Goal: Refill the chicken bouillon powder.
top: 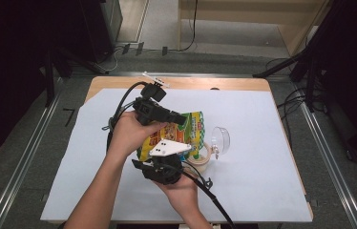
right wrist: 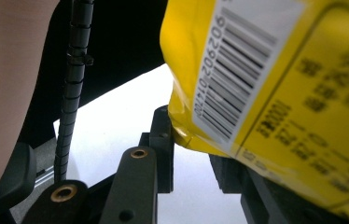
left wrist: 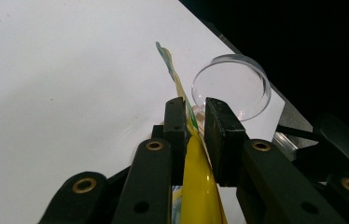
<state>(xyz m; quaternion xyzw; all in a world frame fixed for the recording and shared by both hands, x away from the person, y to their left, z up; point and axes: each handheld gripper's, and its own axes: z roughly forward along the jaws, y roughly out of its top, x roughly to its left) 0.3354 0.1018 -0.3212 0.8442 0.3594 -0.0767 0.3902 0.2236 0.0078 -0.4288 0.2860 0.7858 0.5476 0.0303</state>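
both grippers clamp the yellow snack bag (top: 174,136) above the white sheet (top: 262,143): left gripper (left wrist: 195,122) pinching its edge, right gripper (right wrist: 191,149) its lower corner. opposed grips look meant for tearing it open over the clear lid (top: 220,139).

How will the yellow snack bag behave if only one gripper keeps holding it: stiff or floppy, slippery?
The yellow snack bag is probably floppy: the left gripper pinches its thin edge flat, so it would likely sag or swing. Its glossy film may slip under a light grip. It looks light for its size, held clear of the white table cover.
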